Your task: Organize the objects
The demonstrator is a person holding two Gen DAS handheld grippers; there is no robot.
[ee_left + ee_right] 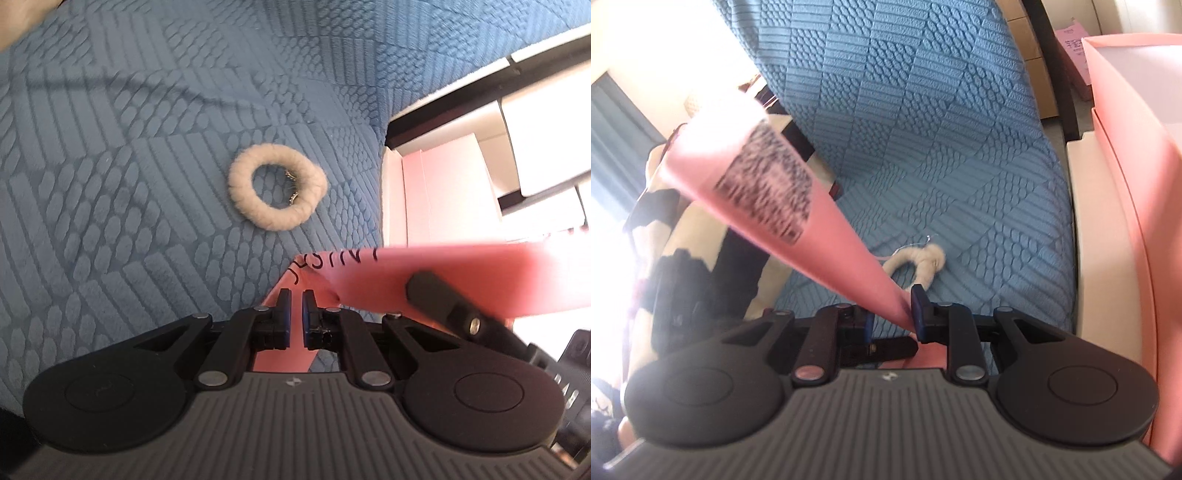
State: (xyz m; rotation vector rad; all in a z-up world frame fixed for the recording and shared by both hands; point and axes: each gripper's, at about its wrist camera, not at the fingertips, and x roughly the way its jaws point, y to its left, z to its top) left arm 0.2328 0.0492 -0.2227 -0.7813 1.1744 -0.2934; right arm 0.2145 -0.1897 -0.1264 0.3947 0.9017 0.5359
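My right tongs (pixel 890 314) are clamped on a corner of the pink bag (pixel 764 184), which slants up and away to my left, while my left tongs (pixel 294 310) are nearly together over its other end; whether they pinch it I cannot tell. The fluffy cream hair tie (pixel 275 186) lies on the blue bedspread (pixel 129 166) just ahead of both, closer to the left, its opening facing up.

A blue quilted bedspread (pixel 923 129) (woven in raised geometric blocks) covers a bed, with bright daylight and dark curtains (pixel 613 140) at left.
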